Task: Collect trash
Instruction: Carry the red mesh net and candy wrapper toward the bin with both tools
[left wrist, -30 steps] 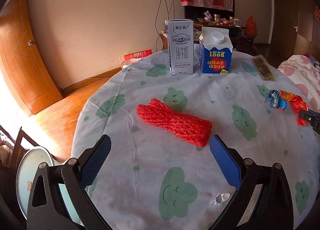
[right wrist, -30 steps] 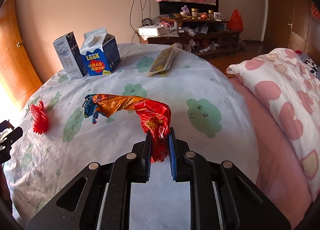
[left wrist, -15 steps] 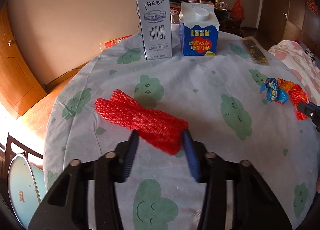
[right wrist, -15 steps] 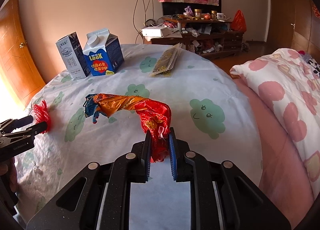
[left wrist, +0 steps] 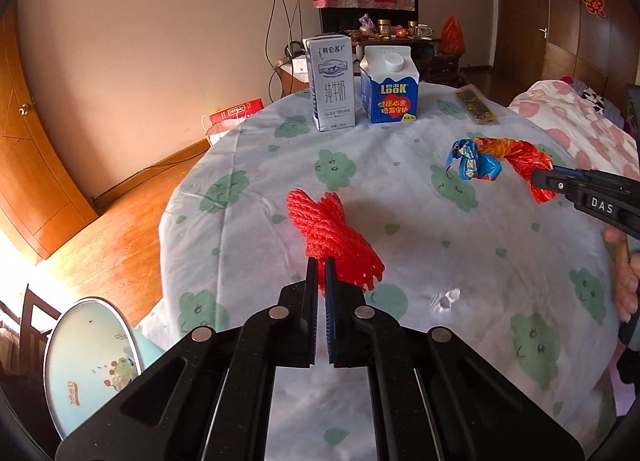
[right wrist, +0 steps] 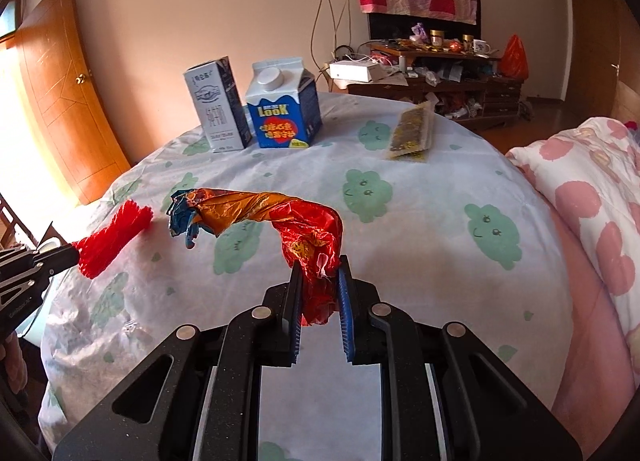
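We are seeing the left gripper [left wrist: 319, 261], which was standing wide open around the red foam net [left wrist: 334, 239] a second ago, now clenching that net's near end, while the right gripper [right wrist: 318, 275] is keeping its grasp on the crumpled red wrapper [right wrist: 304, 229] over the round table [right wrist: 420, 197]. The two cartons [left wrist: 360, 83] and the flat packet [left wrist: 476, 105] are standing unchanged at the far edge. The pinched ends are hiding between the pads, and the round lid [left wrist: 90, 361] is being cut off at lower left.
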`<act>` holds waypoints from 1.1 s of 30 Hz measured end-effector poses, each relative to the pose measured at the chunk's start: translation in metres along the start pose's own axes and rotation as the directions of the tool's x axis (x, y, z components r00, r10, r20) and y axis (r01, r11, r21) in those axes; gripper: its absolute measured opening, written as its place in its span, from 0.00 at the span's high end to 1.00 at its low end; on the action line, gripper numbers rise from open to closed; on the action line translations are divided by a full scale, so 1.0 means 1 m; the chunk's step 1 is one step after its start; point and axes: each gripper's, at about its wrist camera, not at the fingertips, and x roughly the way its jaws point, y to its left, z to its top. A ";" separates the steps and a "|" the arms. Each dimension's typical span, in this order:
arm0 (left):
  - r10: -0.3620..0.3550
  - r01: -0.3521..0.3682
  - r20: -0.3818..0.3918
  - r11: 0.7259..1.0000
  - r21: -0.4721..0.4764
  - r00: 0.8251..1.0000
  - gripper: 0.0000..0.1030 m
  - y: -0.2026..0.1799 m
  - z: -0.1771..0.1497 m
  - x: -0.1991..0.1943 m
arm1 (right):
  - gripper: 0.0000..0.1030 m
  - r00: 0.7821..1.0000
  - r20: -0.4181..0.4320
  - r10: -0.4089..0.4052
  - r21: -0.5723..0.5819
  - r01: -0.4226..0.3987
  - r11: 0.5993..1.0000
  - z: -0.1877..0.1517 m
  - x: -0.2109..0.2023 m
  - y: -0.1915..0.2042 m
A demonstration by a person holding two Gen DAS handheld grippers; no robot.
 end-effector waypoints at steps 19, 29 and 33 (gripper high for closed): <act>0.021 -0.018 0.022 0.990 -0.143 1.000 0.34 0.034 -0.037 -0.016 | 0.84 0.995 -0.033 -0.094 -0.016 0.093 0.996 -0.012 0.009 -0.004; 0.009 -0.016 -0.053 0.991 -0.130 0.999 0.75 0.029 -0.033 0.025 | 0.84 0.998 -0.024 -0.051 -0.029 0.051 0.998 -0.011 0.006 0.003; 0.017 -0.019 -0.018 0.994 -0.111 1.000 0.78 0.036 -0.038 0.001 | 0.84 0.999 -0.020 -0.026 -0.046 0.025 0.999 -0.008 0.007 0.019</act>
